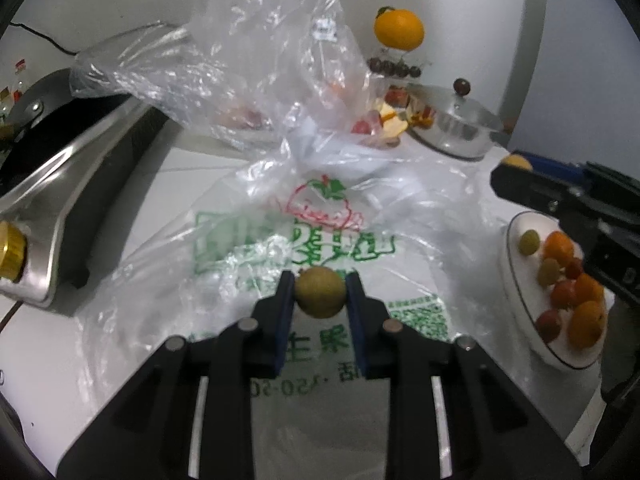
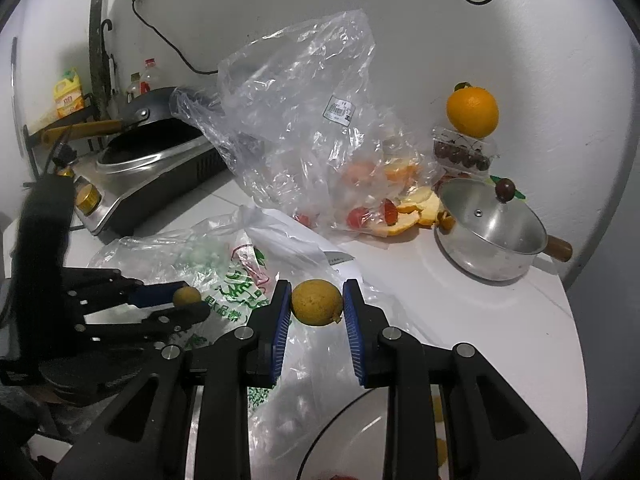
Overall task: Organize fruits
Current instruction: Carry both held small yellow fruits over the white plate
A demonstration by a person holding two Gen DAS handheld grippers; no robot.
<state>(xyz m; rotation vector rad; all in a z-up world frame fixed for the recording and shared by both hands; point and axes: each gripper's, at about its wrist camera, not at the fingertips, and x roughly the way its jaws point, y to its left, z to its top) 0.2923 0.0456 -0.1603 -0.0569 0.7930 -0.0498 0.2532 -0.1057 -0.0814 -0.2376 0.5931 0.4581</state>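
My left gripper is shut on a small greenish-brown round fruit, held above a flat printed plastic bag. It also shows at the left of the right wrist view. My right gripper is shut on a small yellow fruit, held just above the rim of a white plate. In the left wrist view the plate sits at the right and holds several small orange, red and green fruits. The right gripper hovers over it.
A crumpled clear bag with fruit and orange peels lies at the back. A steel pot with lid stands at the right, a box of cherries with an orange on top behind it. A stove with wok is at the left.
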